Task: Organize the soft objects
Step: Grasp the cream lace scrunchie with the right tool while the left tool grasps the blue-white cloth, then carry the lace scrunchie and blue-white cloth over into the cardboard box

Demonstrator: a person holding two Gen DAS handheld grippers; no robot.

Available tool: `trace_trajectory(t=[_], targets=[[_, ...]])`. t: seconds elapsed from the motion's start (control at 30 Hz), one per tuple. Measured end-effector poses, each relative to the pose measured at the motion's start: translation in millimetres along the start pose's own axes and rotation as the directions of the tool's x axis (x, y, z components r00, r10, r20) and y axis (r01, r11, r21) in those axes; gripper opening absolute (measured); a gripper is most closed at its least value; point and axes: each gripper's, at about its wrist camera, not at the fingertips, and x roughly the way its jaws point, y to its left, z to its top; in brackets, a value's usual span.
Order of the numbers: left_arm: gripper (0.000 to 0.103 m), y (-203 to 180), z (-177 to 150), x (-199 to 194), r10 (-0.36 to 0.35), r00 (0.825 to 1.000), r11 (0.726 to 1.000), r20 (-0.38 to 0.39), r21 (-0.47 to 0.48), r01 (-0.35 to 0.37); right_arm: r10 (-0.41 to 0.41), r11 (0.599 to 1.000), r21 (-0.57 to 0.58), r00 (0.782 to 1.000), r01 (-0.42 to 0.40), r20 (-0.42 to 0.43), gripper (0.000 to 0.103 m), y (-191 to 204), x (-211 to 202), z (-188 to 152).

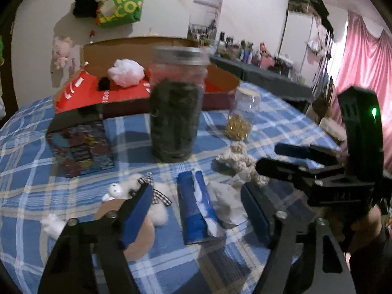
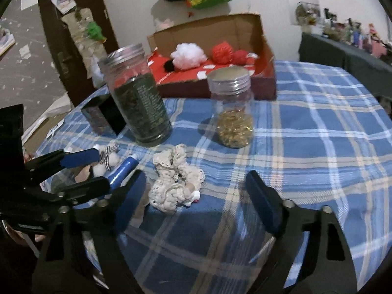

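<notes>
A cream crocheted toy (image 2: 175, 180) lies on the blue plaid cloth, just ahead of my open, empty right gripper (image 2: 196, 196); it also shows in the left wrist view (image 1: 241, 163). My left gripper (image 1: 196, 210) is open and empty around a blue tissue packet (image 1: 196, 208) and a crumpled tissue (image 1: 227, 203). A white fluffy toy with a checked bow (image 1: 147, 196) lies by its left finger. The cardboard box (image 2: 267, 56) at the back holds a white pompom (image 2: 189, 56), a black one (image 2: 169, 65) and red yarn balls (image 2: 225, 52).
A tall jar of dark herbs (image 2: 138, 95) and a smaller jar of gold beads (image 2: 232, 112) stand mid-table. A colourful box (image 1: 80, 144) stands at left, a round cardboard disc (image 1: 139, 237) under my left finger. The table edge drops away on the left.
</notes>
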Motion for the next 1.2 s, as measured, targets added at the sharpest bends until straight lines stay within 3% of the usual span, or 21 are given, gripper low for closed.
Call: trace_trajectory(t=[0.1,0.17,0.23,0.3,0.6,1.2], targets=[[0.051,-3,-2,11,0.01,0.999,1.0,-0.04,0.008,-0.01,0.036,0.999,-0.024,0.999,-0.036,-0.035,0.062,4,11,-2],[0.032,0,-4,18,0.006,0.998,1.0,-0.066,0.004,-0.006,0.059,0.997,-0.04,0.997,-0.061,-0.045,0.039,9,14,-4],[0.029,3,-5,21,-0.014,0.998,1.0,-0.065,-0.008,0.013,0.1,0.994,-0.044,0.994,-0.102,-0.042,0.03,12,14,-6],[0.024,6,-5,21,-0.024,0.998,1.0,-0.062,-0.012,0.023,0.104,0.994,-0.037,0.994,-0.104,-0.022,0.029,13,11,-8],[0.023,6,1,16,-0.031,0.999,1.0,-0.04,0.004,0.031,0.098,0.995,-0.015,0.995,-0.098,0.028,0.028,13,-2,-6],[0.023,30,22,-6,-0.018,0.998,0.999,-0.057,-0.048,0.015,0.046,0.998,0.039,0.999,-0.047,0.012,0.028,-6,-10,0]])
